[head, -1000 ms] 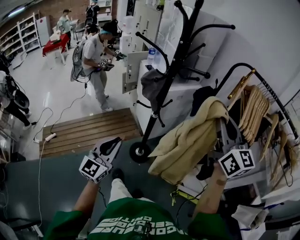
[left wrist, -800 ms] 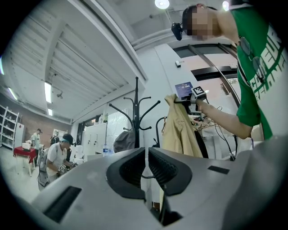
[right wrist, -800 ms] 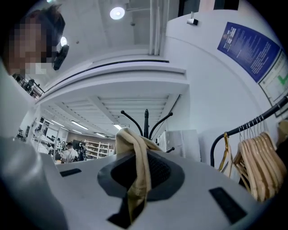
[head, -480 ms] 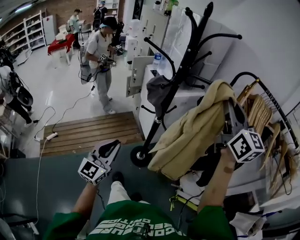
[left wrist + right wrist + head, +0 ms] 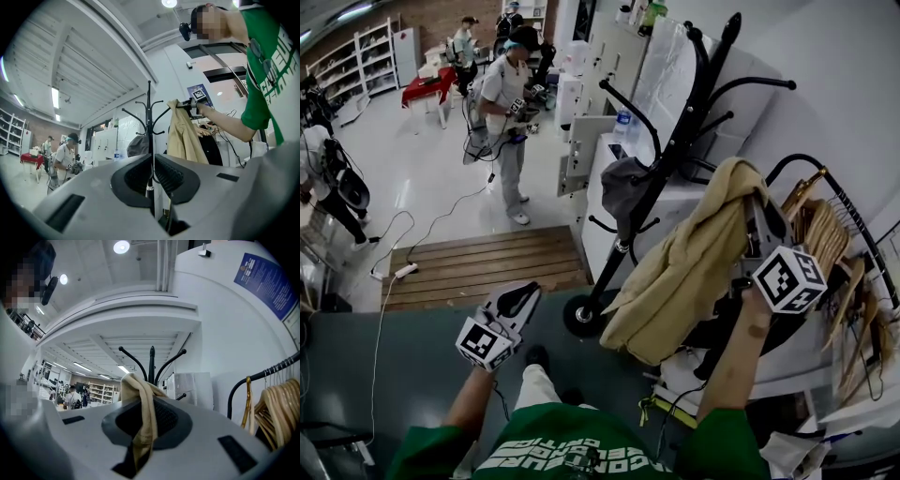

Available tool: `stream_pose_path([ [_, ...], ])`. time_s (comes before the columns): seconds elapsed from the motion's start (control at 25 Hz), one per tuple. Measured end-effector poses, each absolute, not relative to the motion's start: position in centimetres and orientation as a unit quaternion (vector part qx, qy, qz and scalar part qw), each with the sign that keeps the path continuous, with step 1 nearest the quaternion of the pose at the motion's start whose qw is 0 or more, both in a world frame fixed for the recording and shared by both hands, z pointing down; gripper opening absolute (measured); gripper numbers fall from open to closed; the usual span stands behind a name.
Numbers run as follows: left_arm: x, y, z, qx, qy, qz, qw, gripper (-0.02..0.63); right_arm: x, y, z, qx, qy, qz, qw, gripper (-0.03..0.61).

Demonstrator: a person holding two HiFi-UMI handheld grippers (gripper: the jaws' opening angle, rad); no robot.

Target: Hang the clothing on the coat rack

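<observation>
A tan jacket (image 5: 684,272) hangs from my right gripper (image 5: 756,217), which is shut on its collar and held high beside the black coat rack (image 5: 675,141). In the right gripper view the tan jacket's fabric (image 5: 144,420) is pinched between the jaws, with the coat rack's top hooks (image 5: 151,362) just beyond. A grey garment (image 5: 623,183) hangs on a lower hook of the rack. My left gripper (image 5: 520,293) is low at the left, shut and empty, pointing at the rack's base (image 5: 579,315). The left gripper view shows the coat rack (image 5: 149,122) and the tan jacket (image 5: 185,138) ahead.
A clothes rail (image 5: 834,202) with wooden hangers (image 5: 820,234) stands to the right. White cabinets (image 5: 609,141) sit behind the rack. A wooden pallet (image 5: 478,262) lies on the floor to the left. Other people (image 5: 506,103) work in the background.
My right gripper has lifted the tan jacket higher and closer to the rack's upper hooks. The left gripper has stayed in place.
</observation>
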State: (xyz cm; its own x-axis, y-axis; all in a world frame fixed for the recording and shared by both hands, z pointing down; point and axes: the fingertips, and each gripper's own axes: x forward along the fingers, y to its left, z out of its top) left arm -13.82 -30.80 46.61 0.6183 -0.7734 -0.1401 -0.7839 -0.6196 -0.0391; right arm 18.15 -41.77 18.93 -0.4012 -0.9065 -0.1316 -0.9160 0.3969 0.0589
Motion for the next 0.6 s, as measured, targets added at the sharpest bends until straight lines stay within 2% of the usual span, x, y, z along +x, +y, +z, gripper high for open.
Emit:
stream_pose_path([
  [0.6,-14.3,-31.4,46.8,-0.898,0.435,0.049,0.045,0.026,17.6,-44.1,20.7,-0.553,0.832,0.052,0.016,0.037],
])
